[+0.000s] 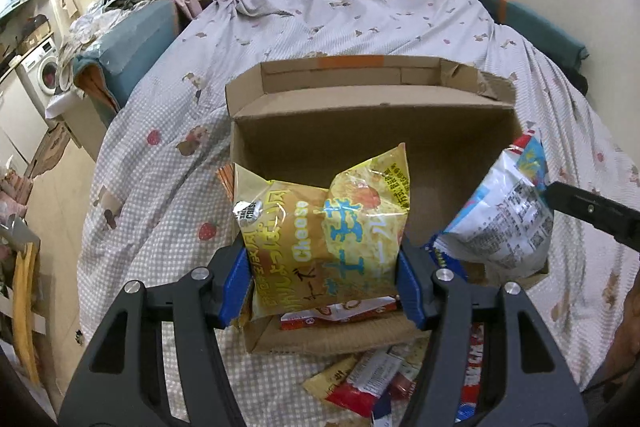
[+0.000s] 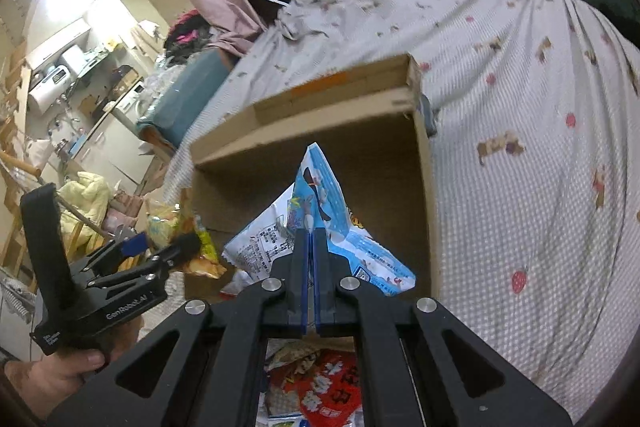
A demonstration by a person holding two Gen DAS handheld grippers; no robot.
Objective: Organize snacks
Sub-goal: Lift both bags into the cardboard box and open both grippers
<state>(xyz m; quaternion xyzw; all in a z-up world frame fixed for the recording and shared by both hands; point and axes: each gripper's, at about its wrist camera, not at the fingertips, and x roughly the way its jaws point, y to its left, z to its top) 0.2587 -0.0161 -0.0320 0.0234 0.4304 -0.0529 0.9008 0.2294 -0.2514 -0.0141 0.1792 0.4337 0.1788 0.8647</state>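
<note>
Two grippers, each clamped on a snack bag above the cardboard box (image 1: 360, 131).
Left gripper (image 1: 324, 279) pinches the yellow cheese bag (image 1: 320, 219) over the box's 6 o'clock edge; right gripper (image 2: 310, 259) grips the blue-white bag (image 2: 320, 203) at 3 o'clock.

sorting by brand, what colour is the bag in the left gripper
Yellow snack bag, "Cheese" printed in white; clearest in the left wrist view.

Box (image 1: 372, 131) floor mostly hidden behind yellow bag (image 1: 320, 227); loose packets (image 1: 372, 383) cut off by bottom edge, print unreadable.
</note>
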